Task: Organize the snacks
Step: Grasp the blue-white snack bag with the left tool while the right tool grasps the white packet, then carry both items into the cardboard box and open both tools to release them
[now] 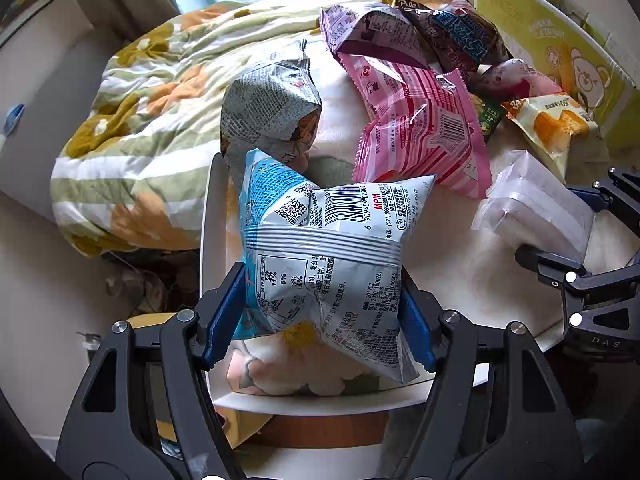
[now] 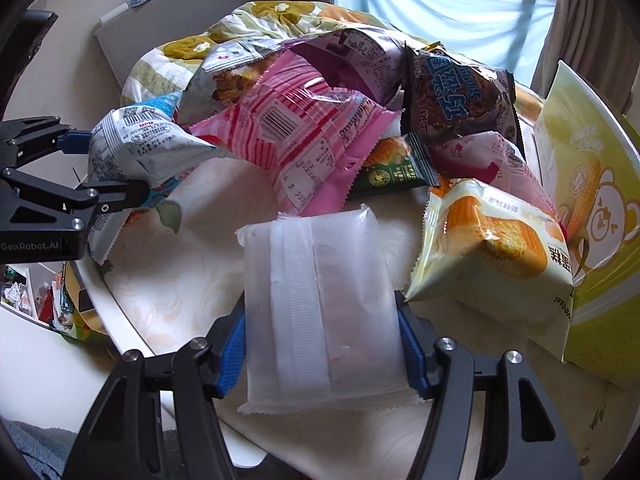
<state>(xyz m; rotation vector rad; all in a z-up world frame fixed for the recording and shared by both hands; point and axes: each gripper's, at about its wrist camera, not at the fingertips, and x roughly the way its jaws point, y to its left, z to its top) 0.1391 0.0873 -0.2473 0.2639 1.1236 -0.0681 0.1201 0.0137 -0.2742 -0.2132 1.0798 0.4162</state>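
Observation:
My left gripper [image 1: 320,312] is shut on a puffy blue-and-white snack bag [image 1: 320,248], its blue pads pressing both sides; the bag is held above the near edge of the round white table [image 1: 460,280]. My right gripper [image 2: 322,352] is shut on a flat white translucent packet [image 2: 320,292], low over the table. In the right wrist view the left gripper [image 2: 108,168] and its bag [image 2: 136,140] show at the left. In the left wrist view the right gripper [image 1: 560,224] and its packet [image 1: 536,208] show at the right.
A pile of snacks lies behind: a pink striped bag [image 2: 304,136], a dark brown bag [image 2: 460,92], a small green packet [image 2: 396,168], a yellow cake packet [image 2: 492,248], a grey bag [image 1: 268,108]. A yellow-green box [image 2: 592,200] stands at the right. A flowered quilt [image 1: 140,120] lies beyond.

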